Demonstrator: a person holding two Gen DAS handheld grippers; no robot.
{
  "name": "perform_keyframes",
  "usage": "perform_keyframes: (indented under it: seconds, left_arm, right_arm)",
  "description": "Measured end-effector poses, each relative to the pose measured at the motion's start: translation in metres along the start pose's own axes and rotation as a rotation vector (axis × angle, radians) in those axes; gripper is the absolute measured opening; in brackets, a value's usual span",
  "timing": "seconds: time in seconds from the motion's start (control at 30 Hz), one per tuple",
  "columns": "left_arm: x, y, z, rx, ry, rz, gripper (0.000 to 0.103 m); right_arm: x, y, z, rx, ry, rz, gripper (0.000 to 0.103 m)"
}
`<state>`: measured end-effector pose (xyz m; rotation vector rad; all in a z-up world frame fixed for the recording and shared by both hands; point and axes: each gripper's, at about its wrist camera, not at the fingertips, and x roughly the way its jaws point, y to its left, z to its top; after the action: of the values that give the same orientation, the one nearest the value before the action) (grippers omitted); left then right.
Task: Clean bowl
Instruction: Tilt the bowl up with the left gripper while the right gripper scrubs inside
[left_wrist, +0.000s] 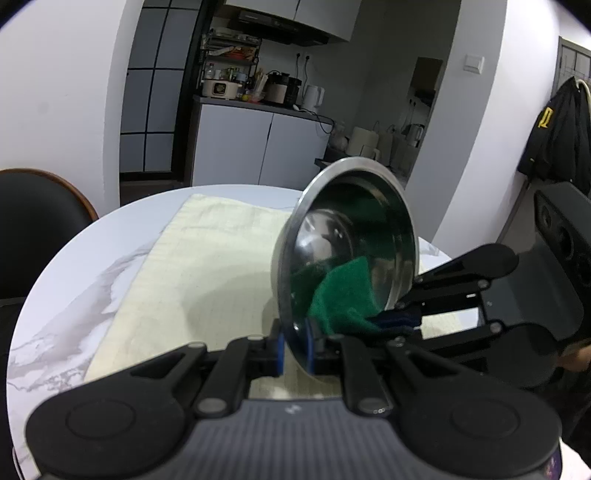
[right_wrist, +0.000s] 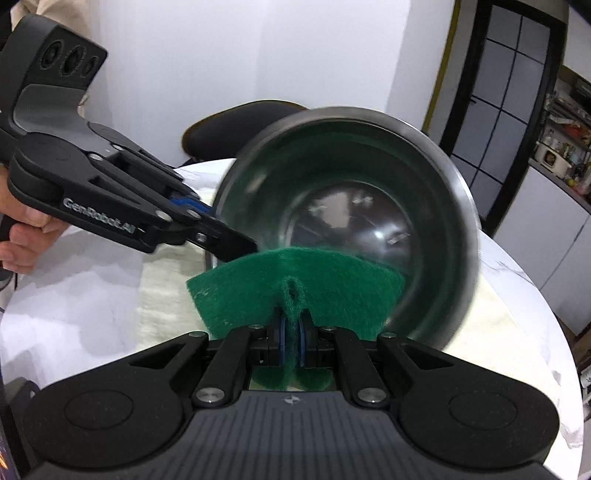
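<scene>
To the left of the steel bowl (left_wrist: 347, 240), a black chair (left_wrist: 33, 229) stands at the edge of the round marble table (left_wrist: 62, 295). A pale cloth (left_wrist: 207, 266) lies on the table, running under and left of the bowl. My left gripper (left_wrist: 295, 343) is clamped on the bowl's rim, one blue pad inside and one outside, and it holds the bowl tipped on its side above the cloth, its opening turned toward my right gripper (right_wrist: 291, 339). In the right wrist view that left gripper reaches to the bowl's left rim, with a person's hand (right_wrist: 26, 236) on its handle further left. My right gripper is clenched on a green scouring pad (right_wrist: 295, 291), pinching its middle so the pad fans out to both sides. The pad's far edge sits in the bowl's lower inside wall, touching the steel. Beyond the bowl, to its right, a dark jacket (left_wrist: 554, 133) hangs against the wall.
</scene>
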<state>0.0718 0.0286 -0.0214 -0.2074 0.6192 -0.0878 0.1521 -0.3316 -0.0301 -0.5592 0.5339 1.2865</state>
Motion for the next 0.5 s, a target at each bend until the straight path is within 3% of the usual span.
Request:
perform_keyframes:
  seconds: [0.23,0.5]
  left_arm:
    - [0.0013,-0.0007,-0.0002,-0.002,-0.002,-0.001,0.012]
    - [0.0035,-0.0018,-0.0013,0.006,-0.002,0.001,0.013]
  right_arm:
    - [-0.0051,0.0061,0.0085,0.002,-0.035,0.066,0.008]
    - [-0.0035,0.0016,0.0074,0.04,-0.043,0.046,0.008]
